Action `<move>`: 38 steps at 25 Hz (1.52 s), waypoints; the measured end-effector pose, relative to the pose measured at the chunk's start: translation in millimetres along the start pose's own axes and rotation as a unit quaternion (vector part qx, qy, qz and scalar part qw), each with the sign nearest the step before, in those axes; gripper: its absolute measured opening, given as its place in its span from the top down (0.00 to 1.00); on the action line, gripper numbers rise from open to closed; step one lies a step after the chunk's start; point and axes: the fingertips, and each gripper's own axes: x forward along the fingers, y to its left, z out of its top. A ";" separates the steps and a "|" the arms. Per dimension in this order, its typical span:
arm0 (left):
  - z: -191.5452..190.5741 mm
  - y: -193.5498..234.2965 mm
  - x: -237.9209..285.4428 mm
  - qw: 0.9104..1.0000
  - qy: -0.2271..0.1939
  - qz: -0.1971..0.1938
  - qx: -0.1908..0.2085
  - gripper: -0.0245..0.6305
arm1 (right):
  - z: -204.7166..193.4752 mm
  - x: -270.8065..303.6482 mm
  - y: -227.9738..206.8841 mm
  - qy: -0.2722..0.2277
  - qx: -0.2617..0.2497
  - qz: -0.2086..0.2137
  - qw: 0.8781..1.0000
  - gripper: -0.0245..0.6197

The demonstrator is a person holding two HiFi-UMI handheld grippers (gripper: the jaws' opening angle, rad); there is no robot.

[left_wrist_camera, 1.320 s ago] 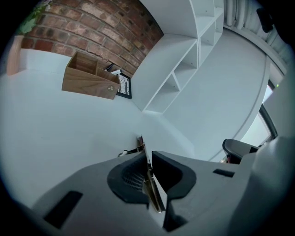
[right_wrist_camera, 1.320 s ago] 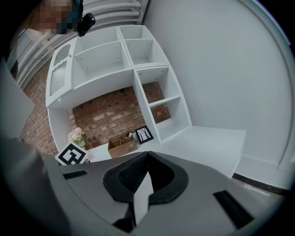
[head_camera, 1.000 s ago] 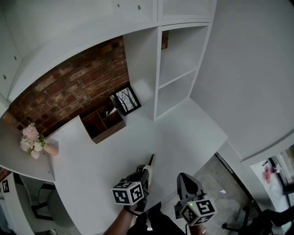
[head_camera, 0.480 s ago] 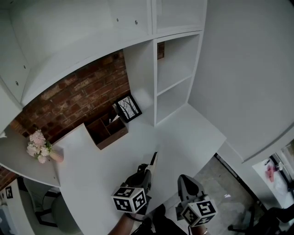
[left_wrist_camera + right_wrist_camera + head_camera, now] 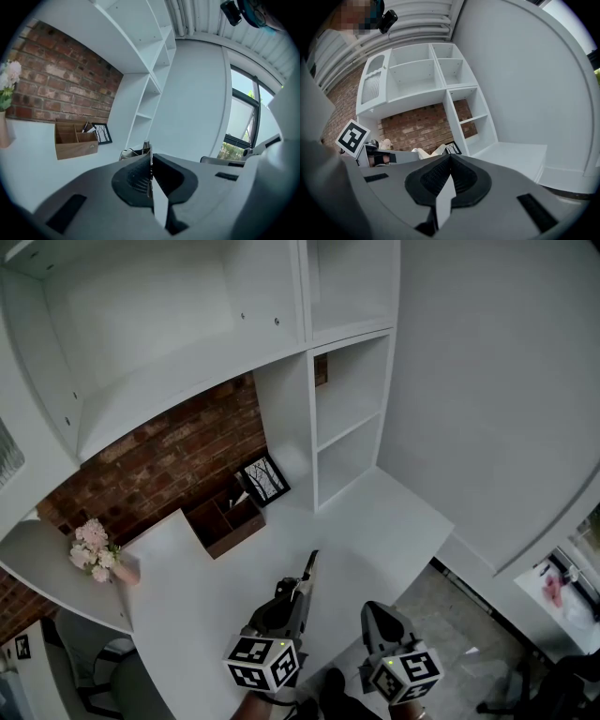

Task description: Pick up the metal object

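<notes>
Grip looks sound: left gripper (image 5: 300,587) pinches thin metal strip (image 5: 310,563) edge-on over desk (image 5: 206,577), right gripper (image 5: 373,607) closed, empty; best squeeze firmly and lift level, no twisting.

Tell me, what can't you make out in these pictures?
Metal object: in the head view only its tip shows; the left hand-held gripper, shut on it, hides the rest, so its kind is unclear.
Wooden organizer: its contents are too small in the head and left gripper views.
Pink thing at the head view's right edge: too small to identify.
</notes>
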 end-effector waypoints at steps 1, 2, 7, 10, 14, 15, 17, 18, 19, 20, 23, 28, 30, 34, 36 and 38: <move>3.0 -2.0 -4.7 1.000 -0.005 0.001 0.007 0.95 | 0.7 -2.9 1.7 -0.003 -0.002 -0.001 1.000 0.95; 5.6 -4.0 -9.6 1.000 -0.009 0.001 0.014 0.95 | 1.4 -5.9 3.8 -0.005 -0.003 -0.002 1.000 0.96; 16.1 -13.2 -34.5 0.999 -0.026 -0.006 0.034 0.95 | 6.5 -21.1 17.3 -0.018 -0.009 -0.004 1.000 0.95; 19.8 -17.5 -46.3 0.998 -0.032 -0.010 0.045 0.95 | 8.3 -28.5 26.3 -0.023 -0.013 -0.002 1.000 0.95; 22.4 -23.6 -62.0 0.997 -0.040 -0.011 0.064 0.95 | 9.4 -37.7 37.4 -0.030 -0.016 -0.002 0.999 0.96; 22.8 -25.5 -66.0 0.997 -0.041 -0.011 0.071 0.95 | 9.7 -40.0 39.7 -0.032 -0.017 -0.002 0.999 0.95; 23.4 -29.0 -73.3 0.996 -0.044 -0.012 0.083 0.95 | 10.1 -44.5 43.9 -0.035 -0.020 -0.002 0.999 0.96; 23.7 -30.6 -76.7 0.995 -0.046 -0.013 0.087 0.95 | 10.4 -46.5 45.7 -0.037 -0.020 -0.002 0.999 0.95; 24.1 -31.9 -80.0 0.995 -0.047 -0.013 0.090 0.95 | 10.8 -48.3 47.5 -0.039 -0.021 -0.002 0.999 0.95; 24.6 -32.9 -83.0 0.994 -0.049 -0.013 0.094 0.95 | 11.5 -49.7 49.3 -0.041 -0.020 -0.001 0.999 0.95; 25.8 -35.8 -90.9 0.993 -0.054 -0.011 0.102 0.95 | 14.1 -53.3 54.4 -0.046 -0.021 0.002 0.999 0.95; 28.5 -37.8 -102.2 0.992 -0.063 -0.005 0.112 0.95 | 15.4 -57.4 60.6 -0.049 -0.027 0.007 0.998 0.95; 28.8 -37.3 -106.2 0.991 -0.065 -0.001 0.117 0.95 | 15.7 -58.5 63.4 -0.049 -0.028 0.009 0.998 0.95; 28.8 -35.5 -111.6 0.990 -0.068 0.006 0.123 0.95 | 18.1 -60.7 66.8 -0.053 -0.034 0.012 0.998 0.95; 28.1 -33.7 -114.2 0.990 -0.070 0.009 0.123 0.95 | 17.7 -62.1 68.6 -0.053 -0.037 0.014 0.998 0.95; 27.4 -32.2 -116.2 0.990 -0.070 0.012 0.122 0.95 | 17.3 -63.2 70.0 -0.051 -0.039 0.015 0.998 0.96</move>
